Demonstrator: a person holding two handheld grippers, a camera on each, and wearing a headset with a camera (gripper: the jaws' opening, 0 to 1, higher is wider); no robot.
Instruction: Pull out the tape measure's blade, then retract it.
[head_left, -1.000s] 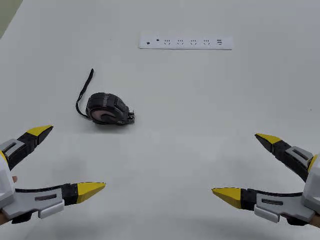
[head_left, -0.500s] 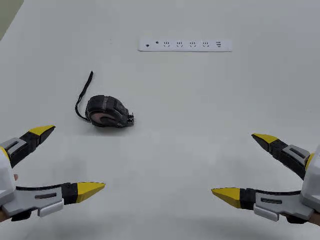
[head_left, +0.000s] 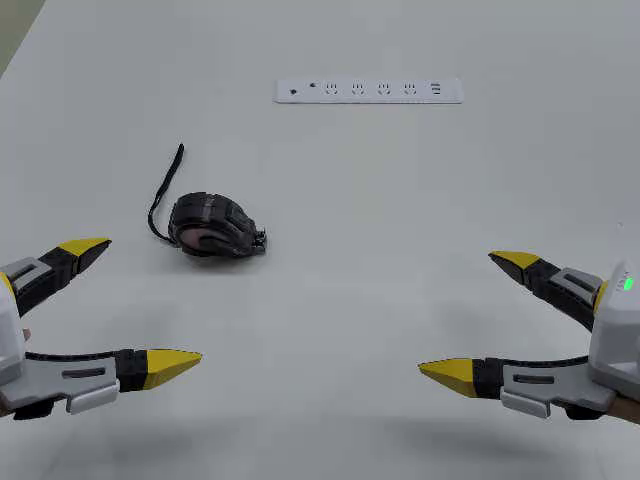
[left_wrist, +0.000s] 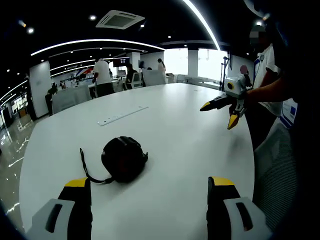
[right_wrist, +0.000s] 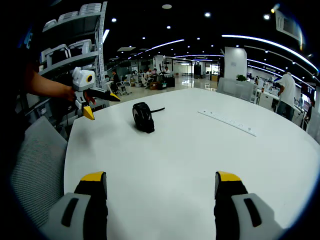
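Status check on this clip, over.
Left tongs open, right tongs open, both empty. Tape measure lying on table, blade in, untouched. Power strip beyond it, path clear.

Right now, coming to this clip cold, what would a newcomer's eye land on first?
The black tape measure lies on the white table, left of centre in the head view, its strap trailing away from the person. The yellow-tipped left claw and right claw hang open at the near corners, both apart from it. A white power strip lies at the far side.
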